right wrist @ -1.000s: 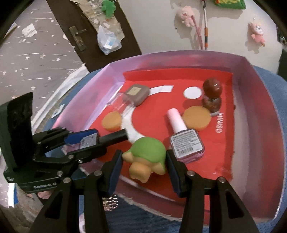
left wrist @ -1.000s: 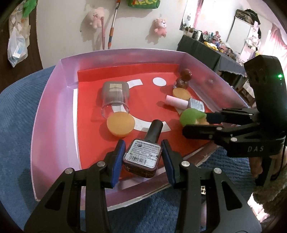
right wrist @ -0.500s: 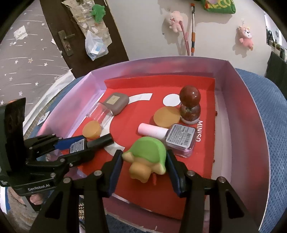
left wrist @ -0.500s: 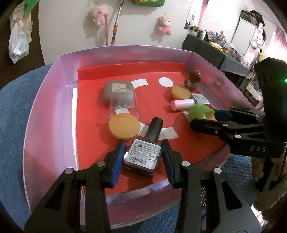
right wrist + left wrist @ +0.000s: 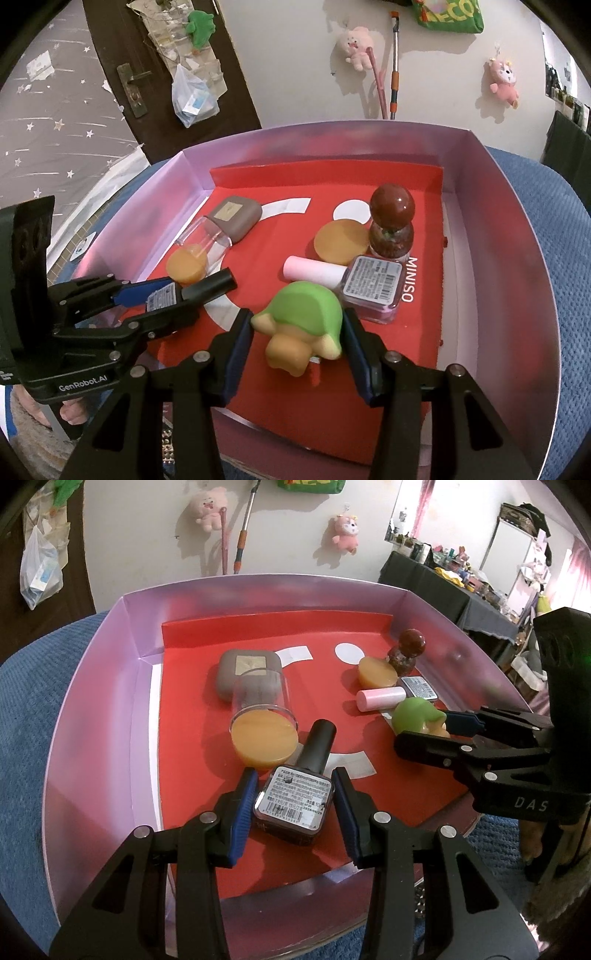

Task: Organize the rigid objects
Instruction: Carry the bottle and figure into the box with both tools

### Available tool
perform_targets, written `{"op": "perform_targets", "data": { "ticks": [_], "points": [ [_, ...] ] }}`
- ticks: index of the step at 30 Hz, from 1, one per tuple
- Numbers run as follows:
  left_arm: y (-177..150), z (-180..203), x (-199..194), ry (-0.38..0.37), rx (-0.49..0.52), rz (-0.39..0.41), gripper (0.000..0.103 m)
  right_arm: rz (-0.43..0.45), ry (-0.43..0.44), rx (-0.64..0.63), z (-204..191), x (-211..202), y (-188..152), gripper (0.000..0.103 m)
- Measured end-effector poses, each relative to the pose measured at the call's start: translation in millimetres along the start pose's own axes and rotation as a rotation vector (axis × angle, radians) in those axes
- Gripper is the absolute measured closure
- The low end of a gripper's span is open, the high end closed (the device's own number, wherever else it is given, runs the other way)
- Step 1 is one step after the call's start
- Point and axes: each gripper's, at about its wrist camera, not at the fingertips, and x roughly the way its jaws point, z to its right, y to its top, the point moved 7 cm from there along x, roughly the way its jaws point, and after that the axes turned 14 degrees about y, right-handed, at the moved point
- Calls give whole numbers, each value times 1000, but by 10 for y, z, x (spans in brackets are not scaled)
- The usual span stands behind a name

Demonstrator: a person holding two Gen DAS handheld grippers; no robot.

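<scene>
Dark glass nail-polish bottle is clamped in the left gripper jaws; green turtle toy is clamped in the right gripper. Both hang low over the red-lined tray. Advise lowering each onto bare red floor, clear of neighbours, before release

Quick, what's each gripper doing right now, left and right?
Left gripper: shut on the dark nail polish bottle.
Right gripper: shut on the green turtle toy.
</scene>
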Motion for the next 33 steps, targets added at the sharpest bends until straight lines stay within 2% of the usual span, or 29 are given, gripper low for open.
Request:
{"op": "perform_targets", "data": {
  "ticks": [33],
  "points": [
    [8,-2,49,6,3,-5,64,-6,-11,-11,2,-10,-1,51]
  ]
}}
